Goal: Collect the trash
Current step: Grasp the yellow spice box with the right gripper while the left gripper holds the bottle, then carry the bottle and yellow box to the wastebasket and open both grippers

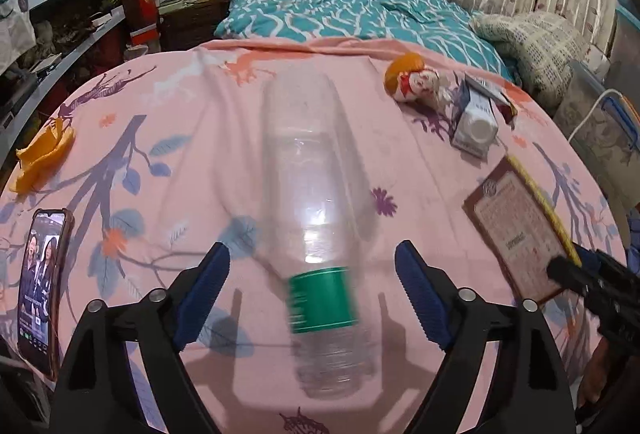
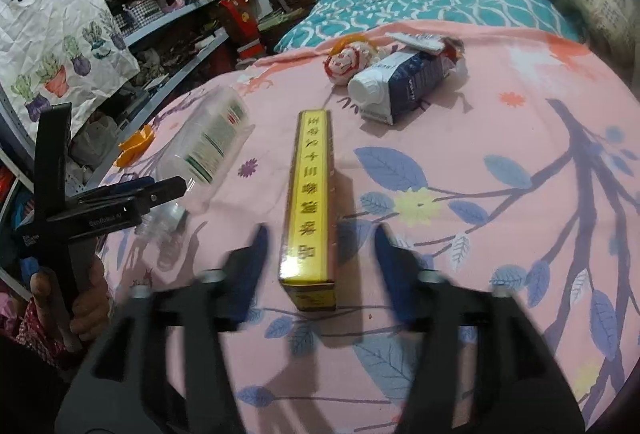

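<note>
Two grabs lining up. Left wrist view: left gripper (image 1: 312,294) spread wide around clear bottle (image 1: 320,226) lying on pink sheet (image 1: 200,138); next, close on it. Right wrist view: right gripper (image 2: 320,258) spread, blurred, straddling yellow box (image 2: 312,202); close likewise.

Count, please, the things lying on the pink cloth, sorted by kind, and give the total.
Plastic bottle: 1
Drink carton: 1
Yellow box: 1
Orange peel: 1
Crumpled wrappers: 2, the orange-and-red one and one behind the carton
Phone: 1
Total: 7
Both claws, left and right, are open and hold nothing.
</note>
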A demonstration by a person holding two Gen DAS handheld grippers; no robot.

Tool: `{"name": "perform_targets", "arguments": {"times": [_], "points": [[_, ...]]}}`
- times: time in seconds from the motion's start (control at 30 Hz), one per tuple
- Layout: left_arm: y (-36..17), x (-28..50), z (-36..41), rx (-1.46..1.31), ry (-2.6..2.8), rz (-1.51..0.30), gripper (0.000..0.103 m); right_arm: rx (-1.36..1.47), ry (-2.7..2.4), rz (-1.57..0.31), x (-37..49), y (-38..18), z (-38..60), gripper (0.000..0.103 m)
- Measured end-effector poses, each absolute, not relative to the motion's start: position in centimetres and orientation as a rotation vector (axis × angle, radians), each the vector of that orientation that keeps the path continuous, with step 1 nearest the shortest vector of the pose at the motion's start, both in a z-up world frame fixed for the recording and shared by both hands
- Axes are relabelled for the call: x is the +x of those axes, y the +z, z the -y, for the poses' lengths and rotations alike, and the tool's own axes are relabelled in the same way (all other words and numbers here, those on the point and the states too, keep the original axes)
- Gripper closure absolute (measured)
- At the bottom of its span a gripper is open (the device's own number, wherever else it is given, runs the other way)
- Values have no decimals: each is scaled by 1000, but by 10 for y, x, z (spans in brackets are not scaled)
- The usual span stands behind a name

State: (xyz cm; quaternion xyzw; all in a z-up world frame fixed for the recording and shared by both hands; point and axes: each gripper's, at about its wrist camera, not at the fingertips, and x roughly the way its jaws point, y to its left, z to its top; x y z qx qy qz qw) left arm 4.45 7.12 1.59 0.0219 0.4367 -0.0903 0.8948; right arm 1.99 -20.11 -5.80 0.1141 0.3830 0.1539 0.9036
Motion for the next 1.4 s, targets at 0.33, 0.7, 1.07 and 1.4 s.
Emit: {"name": "perform_targets", "arguments": {"times": [0.33, 0.7, 1.07, 1.4], "points": [[8, 66, -58, 54, -160, -956, 15, 197, 324, -784, 21, -59, 191, 36], [3, 72, -71, 31, -114, -966, 13, 207, 318, -803, 27, -69, 192, 35], [5, 69, -54, 26, -228, -966, 41, 221, 346, -831, 30, -77, 194, 77], [32, 26, 38, 168, -569, -897, 41, 354, 194, -715, -10, -62, 270, 77]]}}
